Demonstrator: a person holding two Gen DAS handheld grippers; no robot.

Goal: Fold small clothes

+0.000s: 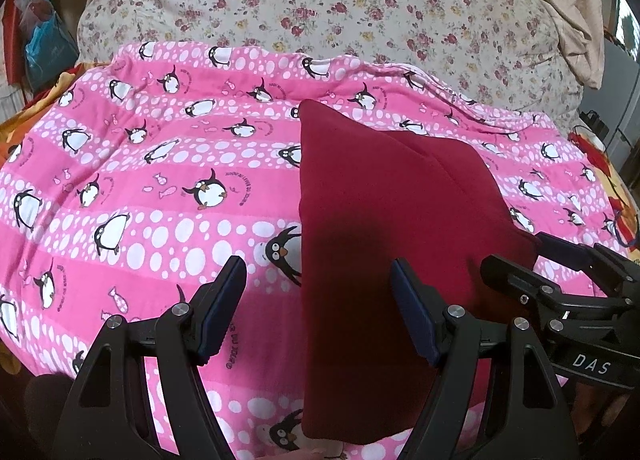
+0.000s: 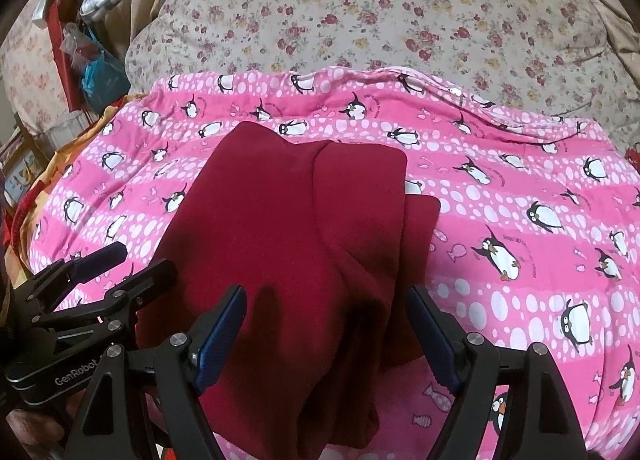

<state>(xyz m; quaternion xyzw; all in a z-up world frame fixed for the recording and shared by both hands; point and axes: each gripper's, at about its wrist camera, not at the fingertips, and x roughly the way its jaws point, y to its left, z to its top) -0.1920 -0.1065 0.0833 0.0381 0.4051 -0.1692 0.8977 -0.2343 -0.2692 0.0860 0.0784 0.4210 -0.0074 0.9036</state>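
A dark red garment [image 1: 384, 219], partly folded, lies flat on the pink penguin blanket [image 1: 160, 179] covering the bed, short of the floral pillow [image 1: 360, 19]. My left tongs [image 1: 318, 312] gape wide over the garment's near left edge, holding nothing. My right tongs [image 2: 326, 332] also stand open and empty above its near middle. I judge the next fold needs both near corners pinched evenly, then carried toward the pillow. Only the right view shows a narrower layer sticking out on the garment's right side; the left view shows its straight left edge.
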